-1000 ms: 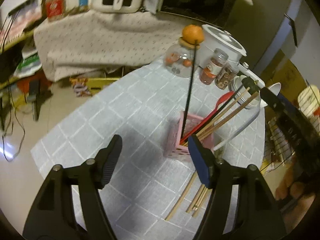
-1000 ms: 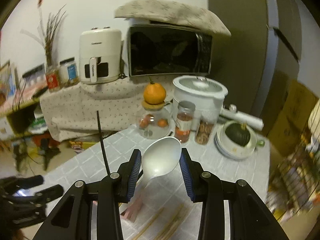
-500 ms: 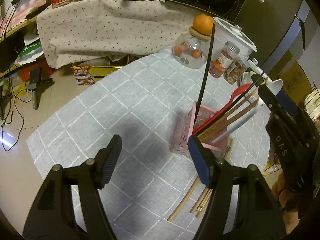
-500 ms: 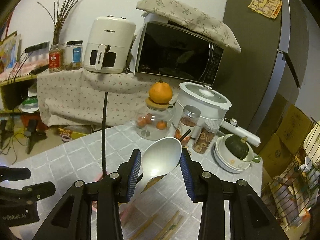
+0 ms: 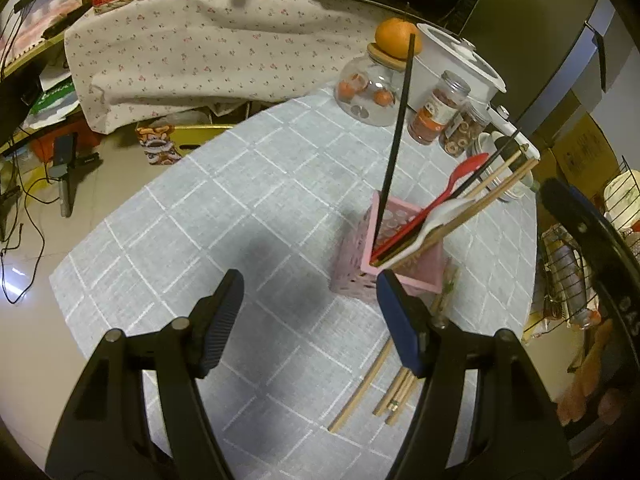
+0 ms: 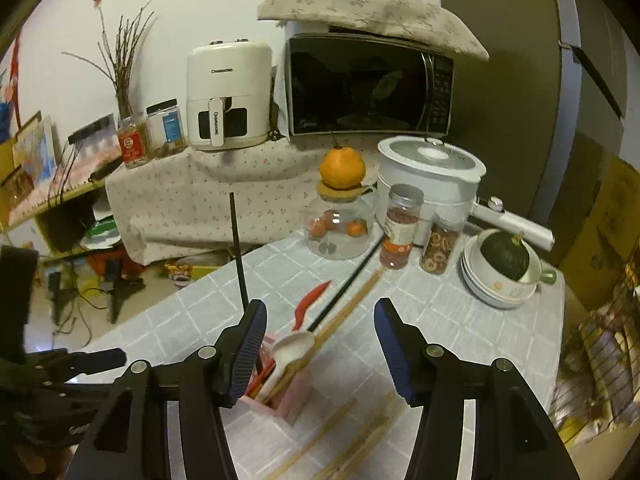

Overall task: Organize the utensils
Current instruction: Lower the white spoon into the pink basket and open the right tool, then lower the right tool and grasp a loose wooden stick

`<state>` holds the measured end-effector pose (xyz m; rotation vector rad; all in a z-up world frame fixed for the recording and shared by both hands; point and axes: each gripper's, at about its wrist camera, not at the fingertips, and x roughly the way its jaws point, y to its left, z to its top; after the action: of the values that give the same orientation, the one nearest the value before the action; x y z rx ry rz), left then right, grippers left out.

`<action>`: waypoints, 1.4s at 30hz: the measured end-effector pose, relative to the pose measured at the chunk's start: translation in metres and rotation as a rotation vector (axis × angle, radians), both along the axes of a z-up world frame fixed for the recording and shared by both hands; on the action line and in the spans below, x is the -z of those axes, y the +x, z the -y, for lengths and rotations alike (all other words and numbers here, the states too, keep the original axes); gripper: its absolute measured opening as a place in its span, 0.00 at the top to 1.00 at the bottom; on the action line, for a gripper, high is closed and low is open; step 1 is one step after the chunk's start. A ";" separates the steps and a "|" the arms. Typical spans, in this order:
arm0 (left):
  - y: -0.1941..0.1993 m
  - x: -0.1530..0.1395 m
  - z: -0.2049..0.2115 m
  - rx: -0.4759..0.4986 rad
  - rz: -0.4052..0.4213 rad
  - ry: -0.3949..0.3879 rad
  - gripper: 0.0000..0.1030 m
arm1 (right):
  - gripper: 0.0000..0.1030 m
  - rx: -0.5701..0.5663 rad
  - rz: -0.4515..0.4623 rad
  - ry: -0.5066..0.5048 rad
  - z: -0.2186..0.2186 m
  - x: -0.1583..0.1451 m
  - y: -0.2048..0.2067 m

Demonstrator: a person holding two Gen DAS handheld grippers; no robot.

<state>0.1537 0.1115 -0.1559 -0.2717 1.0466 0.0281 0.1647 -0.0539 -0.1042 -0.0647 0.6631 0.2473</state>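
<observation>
"CHANGHONG" air fryer (image 6: 228,96), "Midea" microwave (image 6: 368,84)

I see a pink holder (image 5: 394,258) on a pale grey tablecloth (image 5: 240,208) crossed by white grid lines. In it stand a red spoon (image 5: 452,190), a white spoon (image 6: 294,346), a black stick (image 5: 396,136) and tan wooden chopsticks (image 5: 486,196); more tan chopsticks (image 5: 394,392) lie on the cloth. My grippers are black, with dark blue pads (image 6: 394,346). An orange fruit (image 6: 342,168) tops a clear jar (image 6: 338,226). The pot (image 6: 430,174) is white, the squash (image 6: 504,256) dark green, the microwave (image 6: 368,86) black, the counter cloth (image 6: 188,204) cream with small reddish flowers.
</observation>
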 end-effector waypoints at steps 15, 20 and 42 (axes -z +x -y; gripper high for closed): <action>-0.007 0.008 0.030 0.092 -0.072 0.035 0.19 | 0.38 0.047 -0.284 -0.047 0.064 0.045 -0.006; -0.005 0.025 0.038 0.126 -0.121 0.046 0.19 | 0.38 0.087 -0.444 -0.037 0.081 0.083 0.009; -0.001 0.055 0.054 0.235 -0.212 0.074 0.19 | 0.70 0.152 -0.773 0.060 0.081 0.174 0.047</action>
<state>0.1531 0.0577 -0.2111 -0.0781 1.2797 -0.1181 0.2119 -0.1346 -0.2785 0.1485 1.4222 0.1387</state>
